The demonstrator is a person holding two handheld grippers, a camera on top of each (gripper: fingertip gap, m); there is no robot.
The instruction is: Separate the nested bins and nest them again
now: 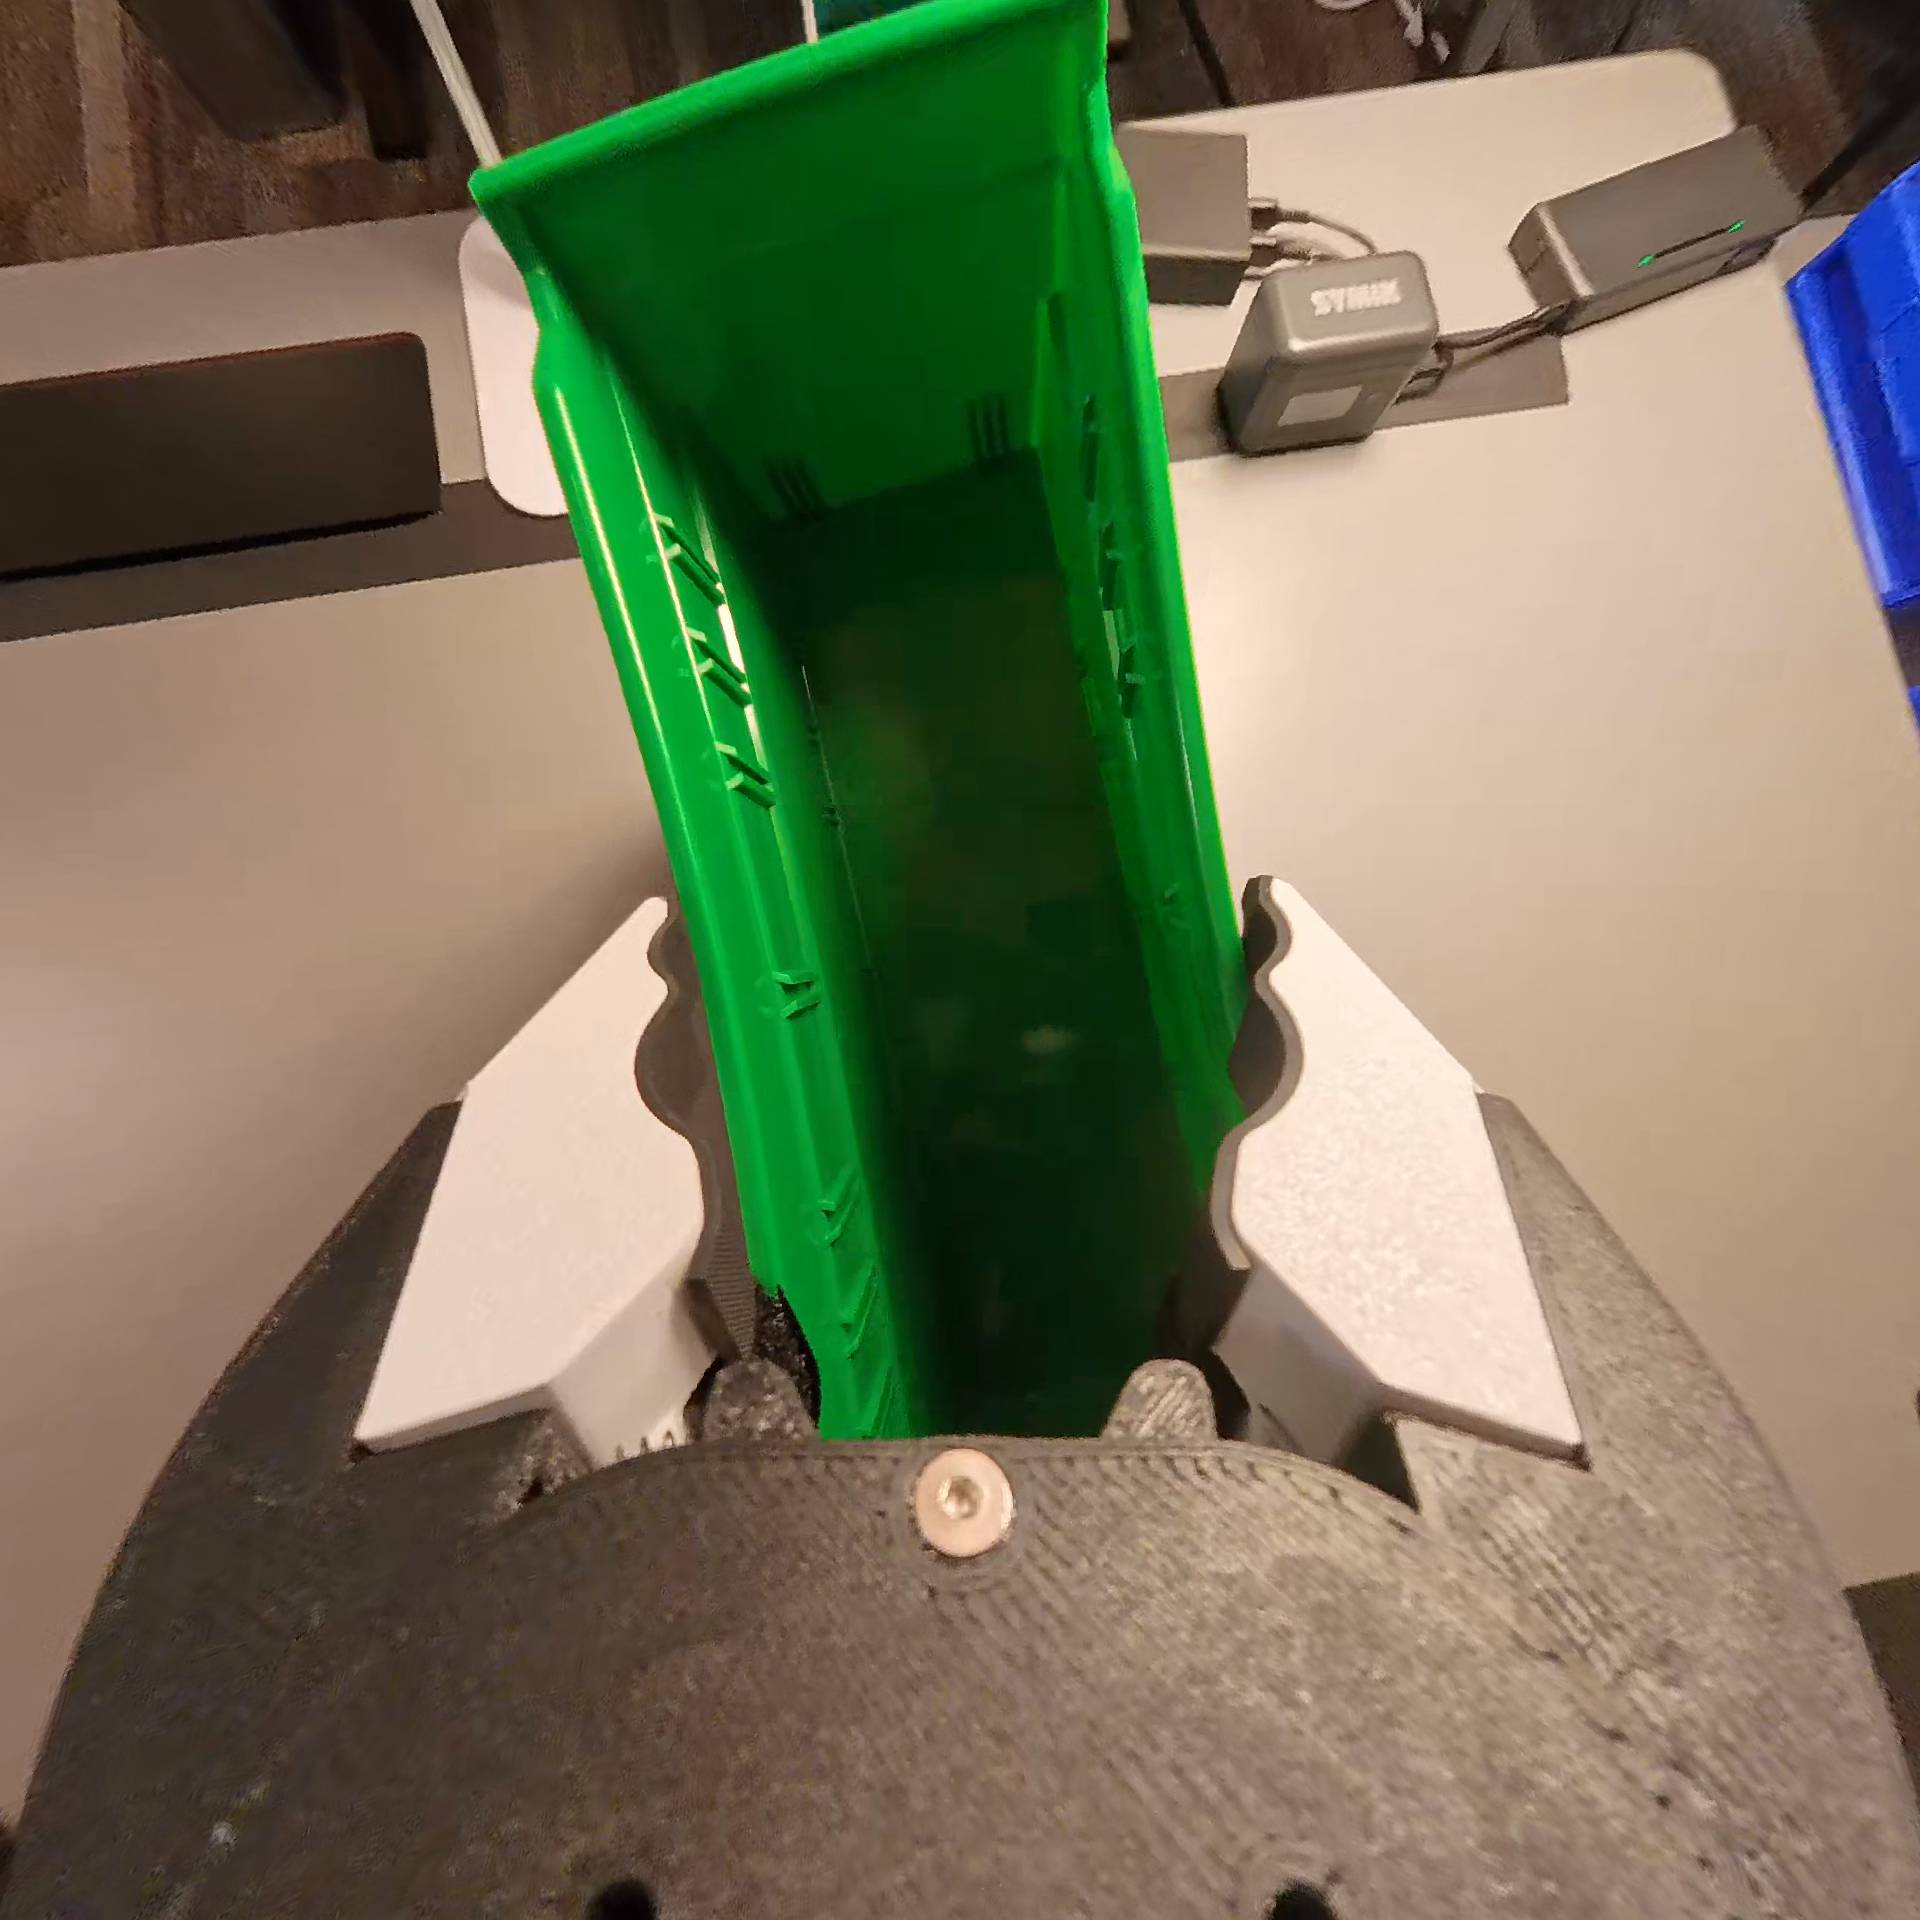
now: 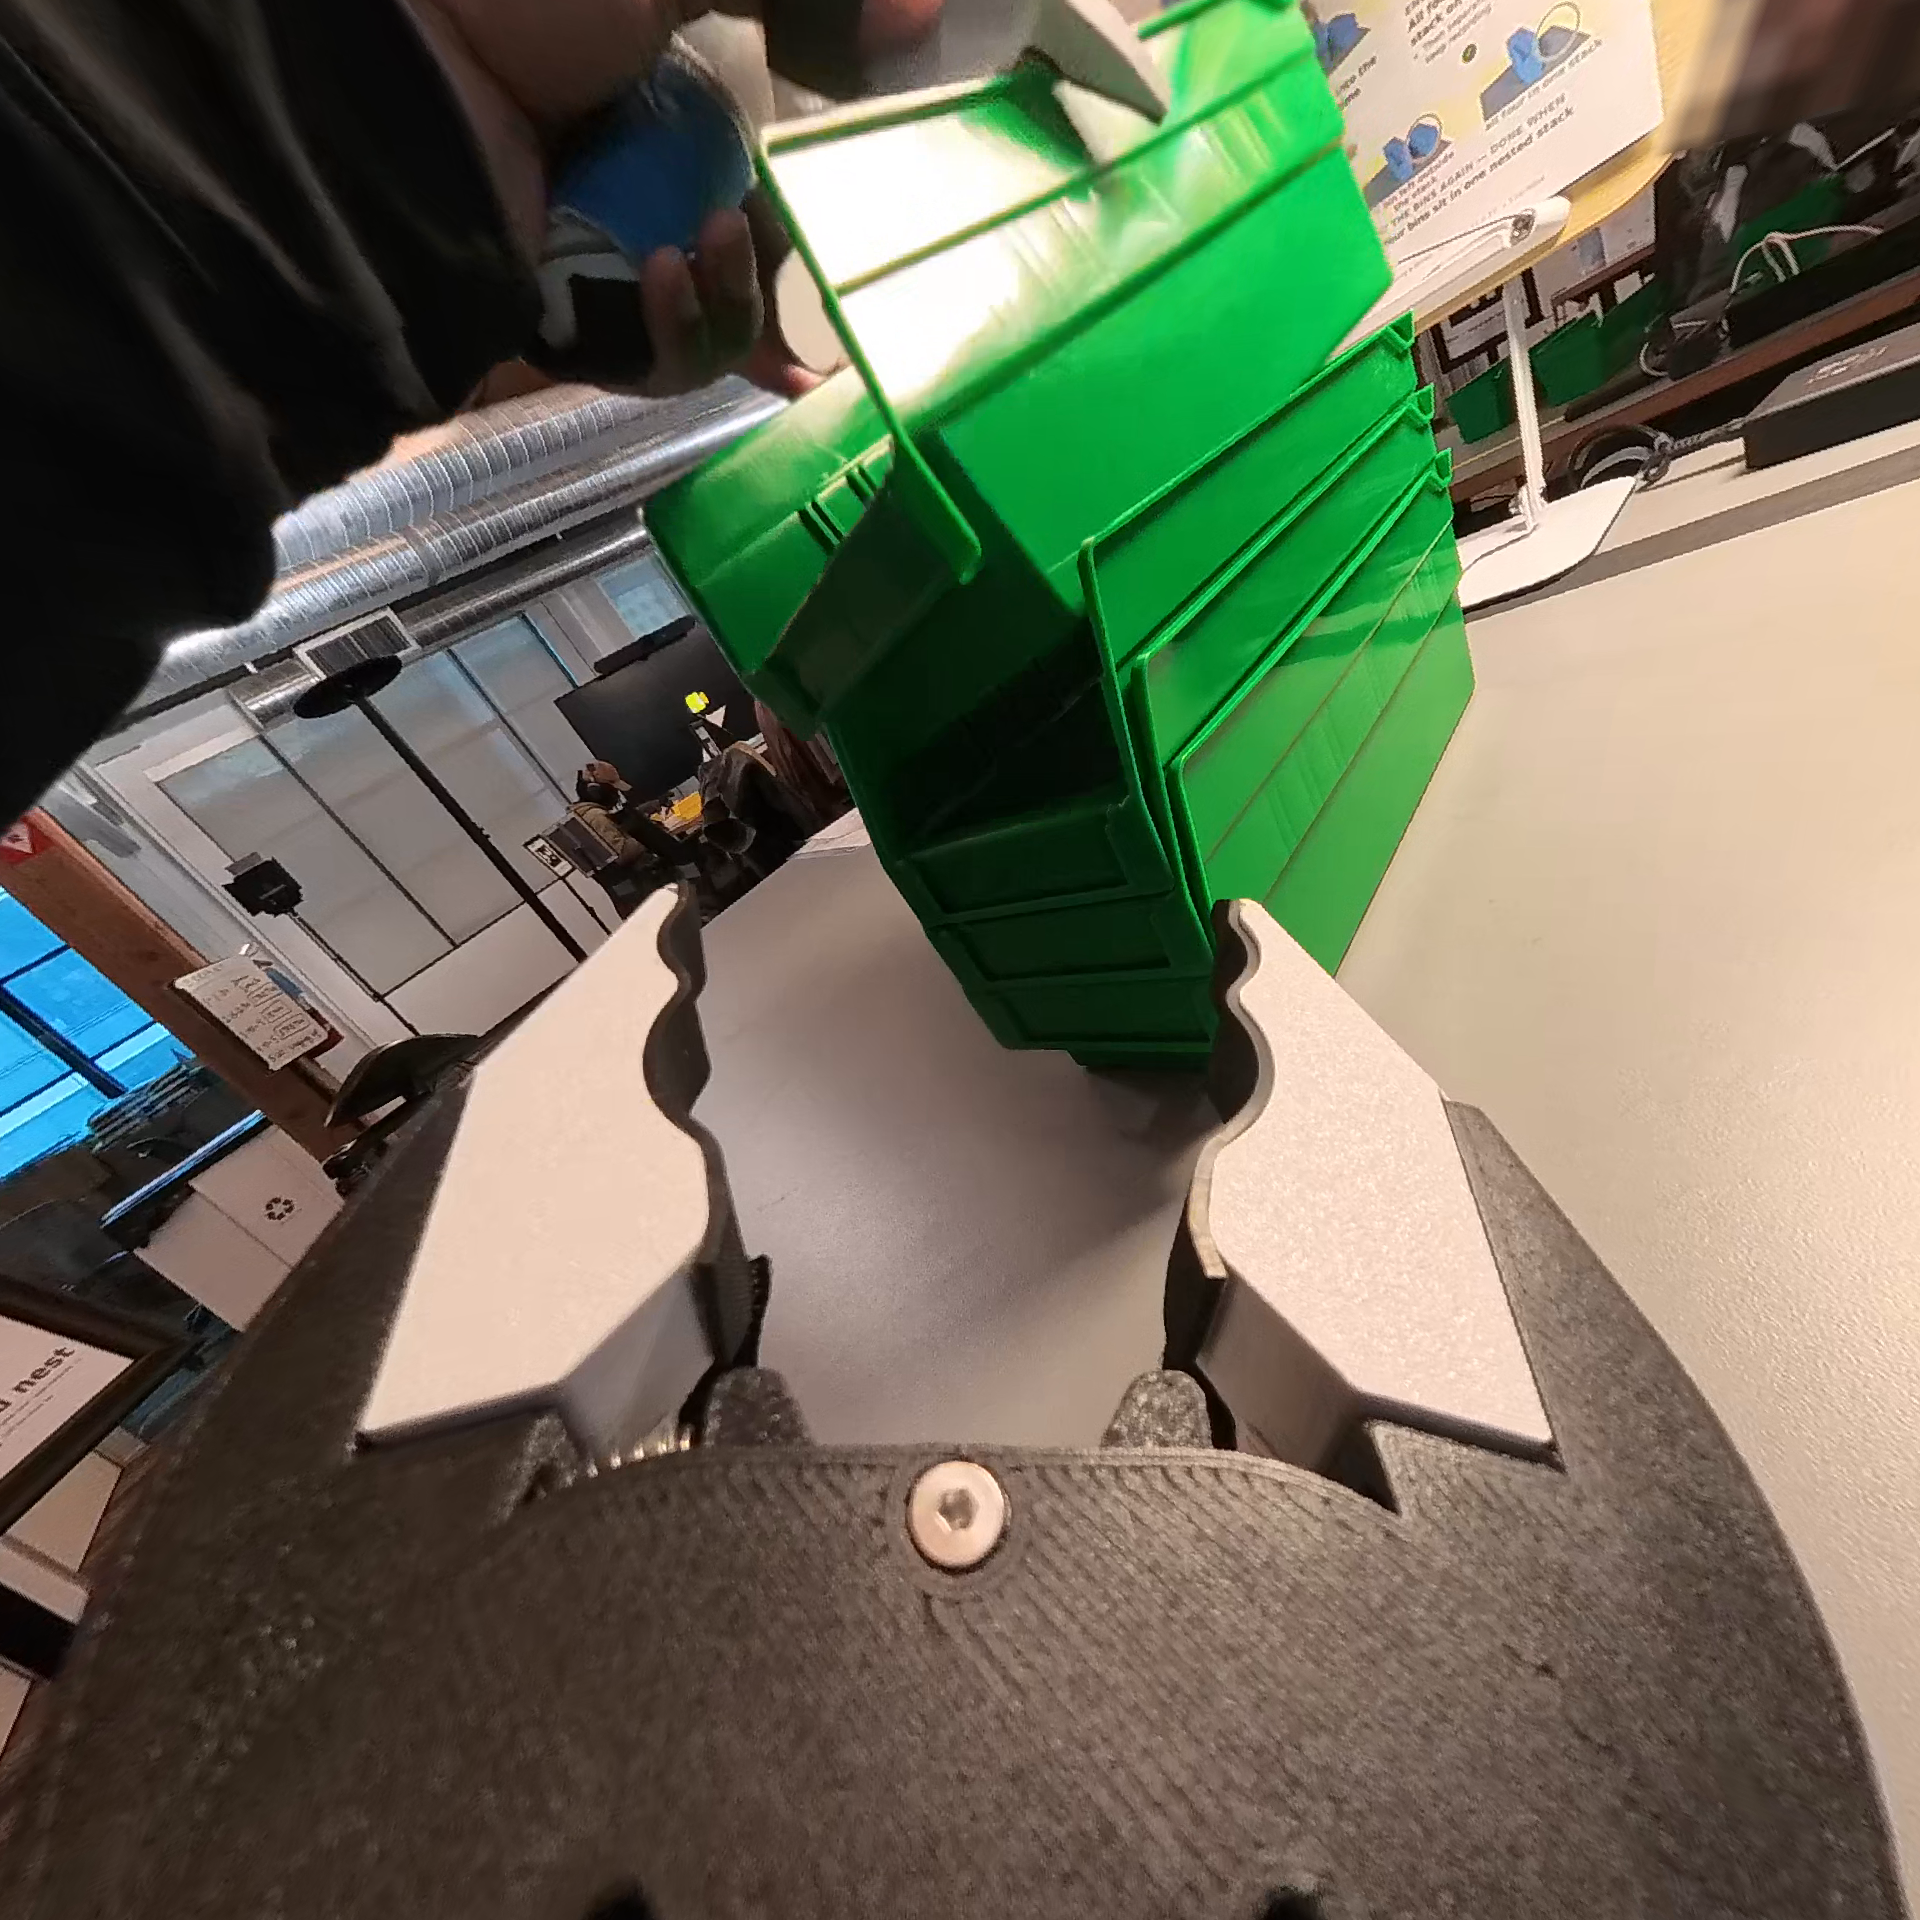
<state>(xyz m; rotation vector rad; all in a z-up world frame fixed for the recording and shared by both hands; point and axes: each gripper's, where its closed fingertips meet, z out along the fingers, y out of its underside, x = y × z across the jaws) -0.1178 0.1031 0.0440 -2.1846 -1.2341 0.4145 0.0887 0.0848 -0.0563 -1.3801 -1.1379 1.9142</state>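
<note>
one blue bin (image 1: 1860, 416), left view only

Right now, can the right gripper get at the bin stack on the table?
Probably yes. The right gripper is open and empty, with bare table between it and the stack of green bins just ahead. The top bin, held by the left gripper, hangs tilted above.
</note>
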